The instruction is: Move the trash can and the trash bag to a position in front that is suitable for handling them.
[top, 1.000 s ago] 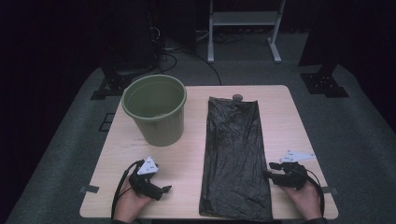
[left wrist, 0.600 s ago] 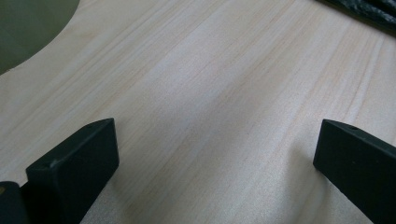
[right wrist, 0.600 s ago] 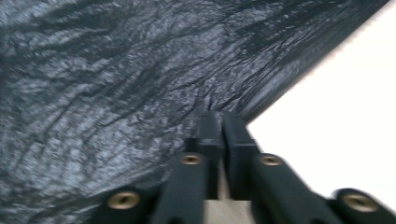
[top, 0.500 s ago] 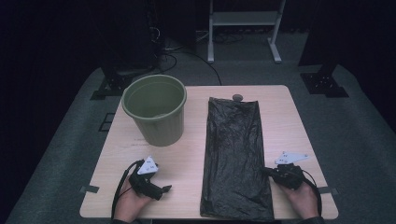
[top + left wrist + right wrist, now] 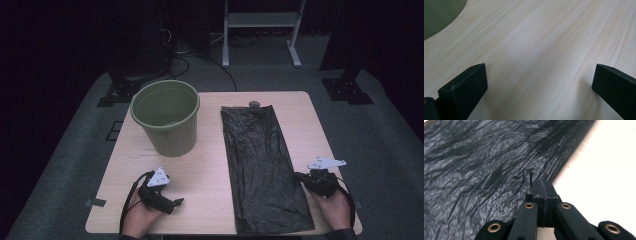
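The right tool (image 5: pixel 543 185), jaws pressed together, pinches the near right edge of the black bin bag (image 5: pixel 262 165), lower right of the high view. The left tool (image 5: pixel 539 82) rests open on the bare worktop (image 5: pixel 210 170), lower left, near the green bucket (image 5: pixel 167 117).

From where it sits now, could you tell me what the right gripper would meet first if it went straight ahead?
Most likely the black bag: the right gripper, jaws closed, points across its near edge, already at or just over the plastic.
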Available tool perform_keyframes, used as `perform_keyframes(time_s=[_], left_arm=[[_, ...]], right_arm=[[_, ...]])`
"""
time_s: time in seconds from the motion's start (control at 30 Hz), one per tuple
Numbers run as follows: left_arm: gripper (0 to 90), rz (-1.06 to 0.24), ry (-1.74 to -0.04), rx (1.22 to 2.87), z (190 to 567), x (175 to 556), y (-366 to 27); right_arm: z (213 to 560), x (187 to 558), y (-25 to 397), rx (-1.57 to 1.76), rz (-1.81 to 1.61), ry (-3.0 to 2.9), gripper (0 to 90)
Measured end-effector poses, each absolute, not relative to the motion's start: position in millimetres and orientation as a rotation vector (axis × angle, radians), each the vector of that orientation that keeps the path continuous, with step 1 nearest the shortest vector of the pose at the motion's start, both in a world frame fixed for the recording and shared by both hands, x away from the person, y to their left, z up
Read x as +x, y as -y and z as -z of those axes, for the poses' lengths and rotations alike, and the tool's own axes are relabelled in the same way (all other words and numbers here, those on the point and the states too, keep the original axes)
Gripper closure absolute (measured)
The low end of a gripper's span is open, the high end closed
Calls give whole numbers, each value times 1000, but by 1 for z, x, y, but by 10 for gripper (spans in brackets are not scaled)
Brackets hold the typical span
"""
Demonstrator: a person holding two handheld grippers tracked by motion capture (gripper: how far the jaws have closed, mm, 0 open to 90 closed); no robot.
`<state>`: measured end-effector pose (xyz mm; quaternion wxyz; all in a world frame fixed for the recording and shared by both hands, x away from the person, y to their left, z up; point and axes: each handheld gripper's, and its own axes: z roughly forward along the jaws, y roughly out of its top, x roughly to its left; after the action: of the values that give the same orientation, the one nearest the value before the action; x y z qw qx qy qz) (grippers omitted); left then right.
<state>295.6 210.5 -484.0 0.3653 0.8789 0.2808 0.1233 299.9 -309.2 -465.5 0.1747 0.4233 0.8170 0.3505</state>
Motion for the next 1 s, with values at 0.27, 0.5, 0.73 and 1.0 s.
perform_keyframes(time_s=[0.27, 0.5, 0.73, 1.0], left_arm=[[0, -317, -722, 2260, 484, 296, -211], [0, -319, -727, 2259, 484, 296, -210], [0, -319, -728, 2258, 484, 296, -210], [0, -319, -729, 2258, 484, 296, -210]], right_arm=[[465, 304, 336, 1268, -938, -2241, 900], [466, 310, 343, 1318, -946, -2194, 581], [470, 325, 342, 1355, -936, -2215, 631], [472, 330, 338, 1348, -898, -2263, 900]])
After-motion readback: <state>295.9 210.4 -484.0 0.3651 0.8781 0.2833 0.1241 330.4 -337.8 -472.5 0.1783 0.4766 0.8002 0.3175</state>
